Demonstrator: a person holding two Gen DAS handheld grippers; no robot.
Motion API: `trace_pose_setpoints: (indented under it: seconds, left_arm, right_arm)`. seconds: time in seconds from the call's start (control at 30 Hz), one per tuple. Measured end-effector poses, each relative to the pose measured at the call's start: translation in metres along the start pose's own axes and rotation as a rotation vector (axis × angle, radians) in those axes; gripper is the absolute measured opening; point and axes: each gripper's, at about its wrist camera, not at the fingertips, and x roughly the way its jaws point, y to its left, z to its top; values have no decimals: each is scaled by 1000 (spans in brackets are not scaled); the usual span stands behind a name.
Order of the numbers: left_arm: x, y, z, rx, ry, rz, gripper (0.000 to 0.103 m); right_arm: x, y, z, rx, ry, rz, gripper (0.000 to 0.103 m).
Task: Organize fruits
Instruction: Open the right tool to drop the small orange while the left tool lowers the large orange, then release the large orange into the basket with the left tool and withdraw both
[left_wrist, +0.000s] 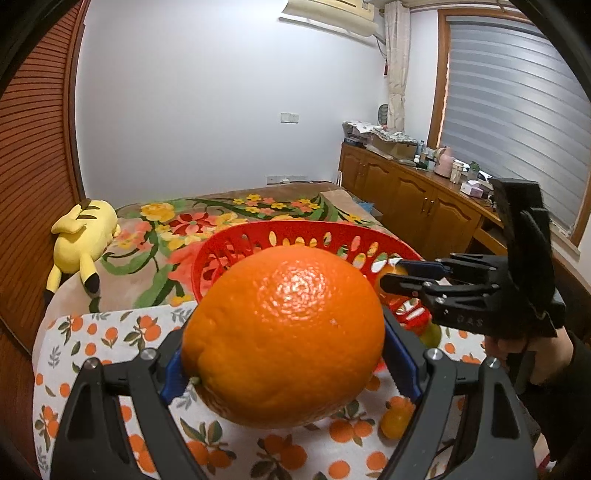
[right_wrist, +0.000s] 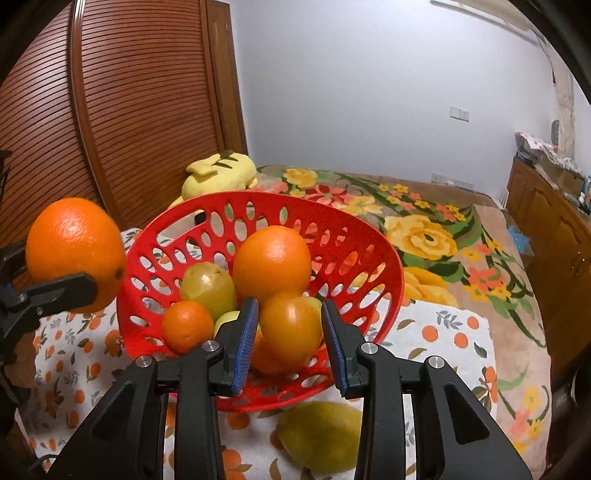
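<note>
your matte black plastic left gripper (left_wrist: 284, 354) and right gripper (right_wrist: 290, 343) carry ribbed blue pads (right_wrist: 245, 345), silver screws (right_wrist: 209, 346); a dark sleeve (left_wrist: 576, 365) covers your wrist.

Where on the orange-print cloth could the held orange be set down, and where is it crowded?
Bare cloth lies right of the red basket, up to the floral blanket, and left of it, under the large orange in the left gripper. Crowded: the basket's fruit pile, the right gripper over it, and the front, where a yellow-green fruit lies.
</note>
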Motion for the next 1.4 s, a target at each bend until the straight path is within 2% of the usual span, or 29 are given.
trace_pose_setpoints:
  seconds: [0.43, 1.4]
  left_arm:
    - [44, 11, 25, 7, 31, 24, 86]
    - [91, 10, 27, 19, 112, 88, 86]
  right_arm:
    - [-10, -8, 2, -5, -35, -7, 37]
    - [-22, -8, -9, 8, -34, 19, 37]
